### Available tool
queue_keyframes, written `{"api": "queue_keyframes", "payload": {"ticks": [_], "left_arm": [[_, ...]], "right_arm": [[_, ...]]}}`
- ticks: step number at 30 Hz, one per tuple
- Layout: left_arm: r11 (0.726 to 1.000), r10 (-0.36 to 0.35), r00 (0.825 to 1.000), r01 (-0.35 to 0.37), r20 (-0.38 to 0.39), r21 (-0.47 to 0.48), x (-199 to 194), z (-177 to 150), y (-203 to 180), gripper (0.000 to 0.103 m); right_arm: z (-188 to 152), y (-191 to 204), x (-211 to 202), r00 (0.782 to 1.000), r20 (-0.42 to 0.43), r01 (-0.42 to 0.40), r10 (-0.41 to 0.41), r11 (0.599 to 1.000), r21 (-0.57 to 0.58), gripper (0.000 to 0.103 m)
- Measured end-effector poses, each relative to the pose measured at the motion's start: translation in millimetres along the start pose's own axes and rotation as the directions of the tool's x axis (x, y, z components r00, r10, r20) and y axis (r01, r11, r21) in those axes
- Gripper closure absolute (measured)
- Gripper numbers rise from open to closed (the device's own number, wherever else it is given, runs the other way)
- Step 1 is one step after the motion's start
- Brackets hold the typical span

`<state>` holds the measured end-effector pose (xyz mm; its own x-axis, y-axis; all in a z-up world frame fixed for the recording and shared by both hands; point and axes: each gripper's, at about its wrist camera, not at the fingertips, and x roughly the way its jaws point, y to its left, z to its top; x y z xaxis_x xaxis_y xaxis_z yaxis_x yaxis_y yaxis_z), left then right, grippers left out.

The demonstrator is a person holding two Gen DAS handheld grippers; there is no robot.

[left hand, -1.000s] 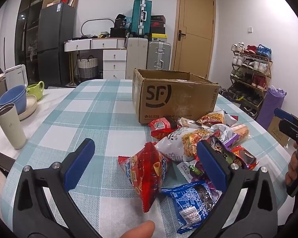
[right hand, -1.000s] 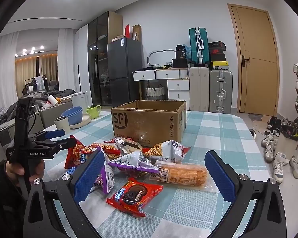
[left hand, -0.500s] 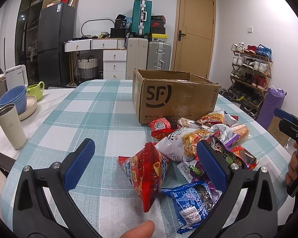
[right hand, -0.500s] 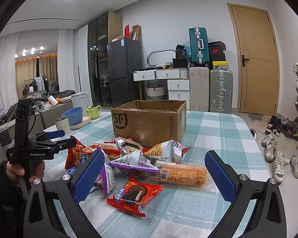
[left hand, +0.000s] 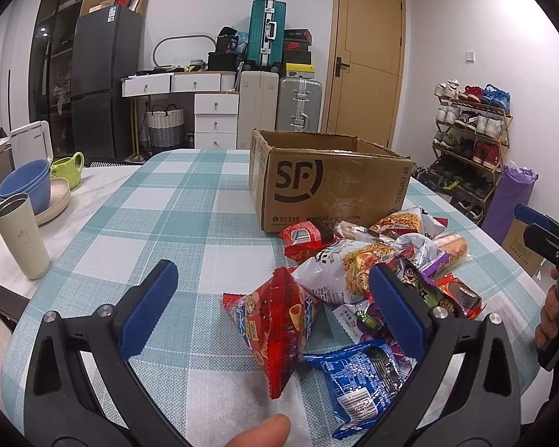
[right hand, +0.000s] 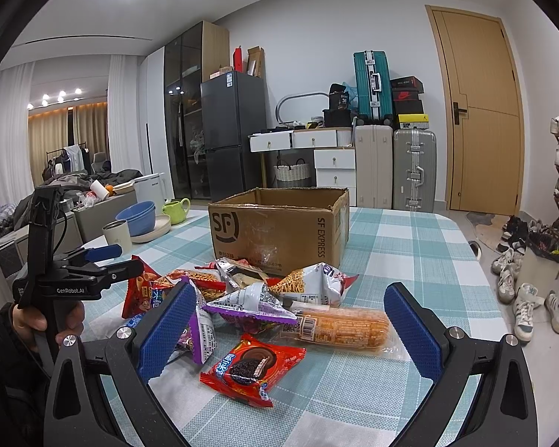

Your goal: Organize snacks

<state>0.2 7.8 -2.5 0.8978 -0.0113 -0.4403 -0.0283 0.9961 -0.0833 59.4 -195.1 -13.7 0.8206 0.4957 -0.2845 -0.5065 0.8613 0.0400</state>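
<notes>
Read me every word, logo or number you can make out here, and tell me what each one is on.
"SF": box front.
"95338": box front, bottom left corner.
"SF EXPRESS": box side.
"GenRobot.AI": left gripper body.
Snack packets: print too small or distorted to read.
Fridge sticker and shoebox labels: too small to read.

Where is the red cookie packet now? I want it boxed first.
In the right wrist view the red cookie packet lies on the tablecloth, nearest the camera, just in front of the long orange snack pack.
</notes>
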Motion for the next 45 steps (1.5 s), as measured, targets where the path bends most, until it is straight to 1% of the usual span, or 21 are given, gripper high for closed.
{"api": "queue_keyframes", "payload": {"ticks": [30, 40, 45], "left_arm": [[1.000, -0.001, 1.000, 0.001, 0.000, -0.002, 1.9, -0.5, -2.3, 0.001], [1.000, 0.001, 1.000, -0.001, 0.000, -0.004, 2.0, -0.6, -2.2, 0.001], [1.000, -0.003, 1.000, 0.003, -0.005, -0.021, 1.7, 0.0, 0.9, 0.001]], "right_arm": [[0.1, -1.2, 0.0, 1.000, 0.001, 0.002, -0.002, 1.000, -0.005, 0.000], [-0.4, -1.8, -0.6, 1.000, -0.003, 0.025, -0.025, 1.000, -0.006, 0.000], [-0.7, -3.3, 1.3, 0.999, -0.019, 0.034, -0.034, 0.999, 0.003, 0.000]]}}
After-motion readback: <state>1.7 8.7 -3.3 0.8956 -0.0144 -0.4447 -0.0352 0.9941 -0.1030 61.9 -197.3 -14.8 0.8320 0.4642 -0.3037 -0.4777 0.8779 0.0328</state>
